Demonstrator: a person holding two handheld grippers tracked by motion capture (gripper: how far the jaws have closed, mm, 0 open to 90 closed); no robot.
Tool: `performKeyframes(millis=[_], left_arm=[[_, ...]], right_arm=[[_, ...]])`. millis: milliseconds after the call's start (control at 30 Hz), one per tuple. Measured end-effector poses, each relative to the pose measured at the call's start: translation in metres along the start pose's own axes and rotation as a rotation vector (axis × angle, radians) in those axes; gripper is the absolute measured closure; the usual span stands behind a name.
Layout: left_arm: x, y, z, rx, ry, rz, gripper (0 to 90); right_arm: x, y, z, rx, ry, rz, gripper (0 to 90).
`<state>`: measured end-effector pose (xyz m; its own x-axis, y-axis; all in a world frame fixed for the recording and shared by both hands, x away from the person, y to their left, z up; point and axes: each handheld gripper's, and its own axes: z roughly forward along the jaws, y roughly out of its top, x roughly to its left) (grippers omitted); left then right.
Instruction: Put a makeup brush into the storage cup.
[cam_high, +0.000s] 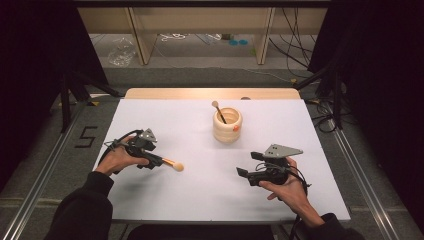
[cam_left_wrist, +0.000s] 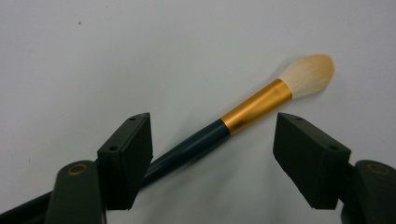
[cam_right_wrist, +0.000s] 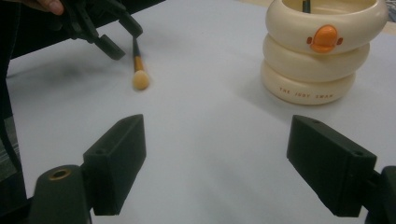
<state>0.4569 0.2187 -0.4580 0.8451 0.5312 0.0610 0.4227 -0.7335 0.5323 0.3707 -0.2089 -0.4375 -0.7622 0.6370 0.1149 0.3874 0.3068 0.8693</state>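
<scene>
A makeup brush (cam_high: 172, 163) with a dark handle, gold ferrule and pale bristles (cam_left_wrist: 308, 74) lies flat on the white table (cam_high: 200, 200). My left gripper (cam_high: 156, 161) is open and straddles the handle (cam_left_wrist: 187, 149), which runs close to one jaw. In the right gripper view the brush (cam_right_wrist: 138, 65) lies at the far left with the left gripper (cam_right_wrist: 122, 37) over its handle. A cream ringed cup (cam_high: 227, 125) with an orange duck bill (cam_right_wrist: 323, 38) holds a second brush (cam_high: 218, 110). My right gripper (cam_high: 249, 164) is open, with nothing between its jaws (cam_right_wrist: 217, 140).
The cup stands at the table's back middle. A bare wooden strip (cam_high: 210, 93) runs along the far table edge. Cables (cam_high: 295, 55) and wooden frame legs (cam_high: 142, 42) lie on the floor beyond. Dark curtains flank both sides.
</scene>
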Motion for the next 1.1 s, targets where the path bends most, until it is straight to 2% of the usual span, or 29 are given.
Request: performKeyframes(millis=[67,133,167,233,333,367,467,533,567,667,700,800,900,933,967,1000,1100], left_arm=[[-0.001,0.001,0.001,0.000,-0.005,0.000,29.4],[-0.001,0.001,0.001,0.005,-0.006,0.025,30.8],[-0.002,0.001,0.002,0.009,-0.007,0.015,31.0],[-0.001,0.003,0.003,0.037,0.002,0.047,30.9],[-0.002,0.008,0.002,0.042,0.000,0.054,31.5],[-0.001,0.010,0.002,0.042,-0.001,0.068,32.2],[-0.001,0.011,0.004,0.062,-0.007,0.068,33.5],[0.002,0.011,0.003,0.078,-0.005,0.085,33.9],[0.002,0.011,0.003,0.078,-0.005,0.063,34.0],[0.005,0.011,0.004,0.093,-0.011,0.091,34.9],[0.004,0.011,0.005,0.087,-0.013,0.089,35.1],[0.005,0.012,0.006,0.120,-0.024,0.096,36.0],[0.004,0.013,0.007,0.100,-0.025,0.104,37.5],[0.003,0.013,0.007,0.104,-0.032,0.100,37.8],[0.003,0.013,0.008,0.101,-0.026,0.110,37.9],[0.003,0.014,0.008,0.120,-0.028,0.124,37.9],[0.003,0.015,0.009,0.119,-0.032,0.121,38.8]], right_arm=[[0.000,0.000,0.000,0.005,-0.003,-0.001,20.6],[0.000,0.000,0.000,0.000,-0.008,-0.003,20.7],[0.001,0.000,0.001,-0.001,-0.008,-0.003,20.7],[0.001,0.000,0.001,-0.001,-0.007,-0.005,20.7],[0.001,0.000,0.001,0.006,-0.005,-0.004,20.7],[0.001,0.000,0.001,0.007,-0.004,-0.004,20.8],[0.001,0.000,0.001,0.007,-0.001,-0.004,20.8],[0.001,0.000,0.001,0.008,-0.001,-0.003,20.7],[0.001,0.000,0.001,0.007,-0.003,-0.004,20.8],[0.001,0.000,0.001,0.012,0.002,-0.006,20.9],[0.001,0.000,0.001,0.010,0.004,-0.006,20.9],[0.002,0.000,0.001,0.013,0.005,-0.007,21.0],[0.001,0.000,0.002,0.012,0.006,-0.008,21.0],[0.001,0.000,0.002,0.012,0.006,-0.007,21.0],[0.001,0.000,0.002,0.012,0.006,-0.008,21.0],[0.002,0.000,0.002,0.013,0.007,-0.008,21.0],[0.002,0.000,0.002,0.013,0.008,-0.008,21.0]])
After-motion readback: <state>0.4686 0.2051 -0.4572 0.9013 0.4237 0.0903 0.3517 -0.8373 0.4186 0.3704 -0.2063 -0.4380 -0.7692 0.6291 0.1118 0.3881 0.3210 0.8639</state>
